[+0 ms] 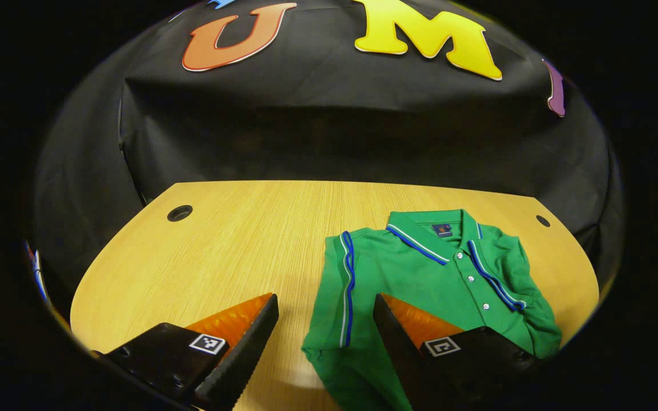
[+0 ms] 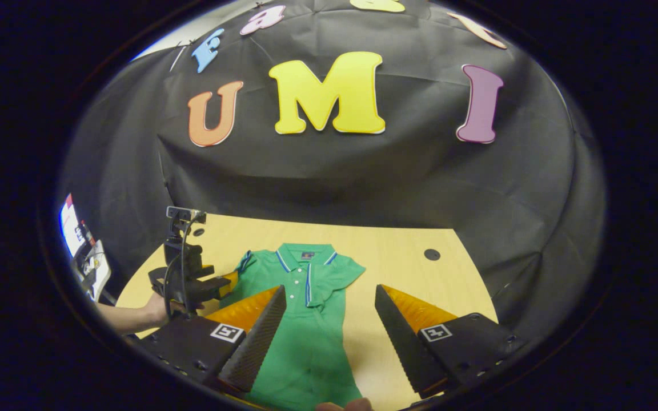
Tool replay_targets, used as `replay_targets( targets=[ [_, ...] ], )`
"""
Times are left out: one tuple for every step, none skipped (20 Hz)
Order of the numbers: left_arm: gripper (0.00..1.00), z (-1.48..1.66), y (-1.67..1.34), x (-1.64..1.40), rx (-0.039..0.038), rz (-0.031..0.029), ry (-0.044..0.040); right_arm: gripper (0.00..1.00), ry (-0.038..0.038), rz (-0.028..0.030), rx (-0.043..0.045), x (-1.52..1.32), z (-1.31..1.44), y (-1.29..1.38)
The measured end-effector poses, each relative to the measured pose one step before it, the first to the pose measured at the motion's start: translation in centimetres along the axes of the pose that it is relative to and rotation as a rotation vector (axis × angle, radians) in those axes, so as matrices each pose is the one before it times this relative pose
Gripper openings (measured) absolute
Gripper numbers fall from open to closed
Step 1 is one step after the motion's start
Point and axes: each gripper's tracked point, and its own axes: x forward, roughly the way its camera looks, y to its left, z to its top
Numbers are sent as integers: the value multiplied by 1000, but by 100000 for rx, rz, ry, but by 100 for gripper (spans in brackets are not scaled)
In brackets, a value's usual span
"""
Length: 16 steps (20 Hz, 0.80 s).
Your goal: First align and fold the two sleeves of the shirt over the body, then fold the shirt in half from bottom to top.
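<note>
Black cloth backs a wooden table, and on it lies a green polo shirt with its collar toward the cloth wall and its hem toward the person.

Judging by how the shirt lies, the sleeve step looks done or nearly so. Left of the collar in the left gripper view, the striped sleeve edge lies flat over the body in a straight line. Right of the collar, the other sleeve is also turned inward, though it sits more rumpled. In the right gripper view the shirt shows as a narrow strip running from the collar down toward the near table edge, so the bottom-to-top fold is not yet made. That fold seems to be what remains.

Left of the collar in the right gripper view, a hand holds the left gripper low over the table, pointing toward the shirt's left shoulder. In its own view the left gripper is spread wide and holds nothing, one finger over bare table and the other over the shirt's body below the collar.

Below the collar, the right gripper also stands wide apart and empty, one finger over the shirt's middle and the other over bare wood to the right. It hovers above the cloth; I cannot tell whether it touches.
</note>
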Motion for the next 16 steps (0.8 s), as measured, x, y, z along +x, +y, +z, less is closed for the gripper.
replay_targets(
  targets=[
    [100, -226, 71, 461, 586, -124, 450, 96, 1060, 246, 805, 249, -318, -18],
    [100, -76, 36, 433, 429, -437, 248, 94, 1490, 453, 1013, 245, -340, 39],
    [100, -230, -142, 435, 308, -627, 392, 96, 1435, 164, 1249, 210, -477, 21],
    [100, -218, -67, 339, 567, -513, 520, 94, 1466, 264, 1430, 143, -321, -8],
    [100, -82, 42, 208, 558, -459, 340, 96, 1201, 139, 983, 266, -371, 28],
    [100, 202, 196, 163, 282, 396, -714, 96, 608, -124, 813, 36, -71, -125],
    [99, 221, 232, 156, -546, -67, -932, 96, 59, 73, 597, 113, 58, -42],
    [87, -21, -104, 72, -1050, -1192, 141, 96, 429, 772, 920, 188, -12, 161],
    [78, -138, -56, -104, -1306, -1545, 451, 93, 1282, 920, 1581, 175, -208, 123],
    [67, -318, -165, 158, -1114, -1083, 987, 92, 758, 163, 1763, 193, -46, -108],
    [52, -286, 440, -22, -768, 625, 869, 97, 875, -840, 1706, 130, 58, -434],
    [47, -116, 250, -5, -691, 505, 402, 96, 572, 112, 1754, -107, 5, -224],
    [37, 94, -167, -113, -1313, -1177, 181, 96, 291, -53, 1415, -135, 102, -155],
    [24, 2, -540, -37, -1528, -3728, 321, 96, 4, 128, 318, 67, -4, -128],
    [19, -31, -577, -217, -1319, -3440, 751, 96, -240, -173, -599, 35, 18, -125],
    [11, 525, -221, -147, -1290, -1773, -1247, 96, -537, -76, -573, -75, 98, -82]
  ],
)
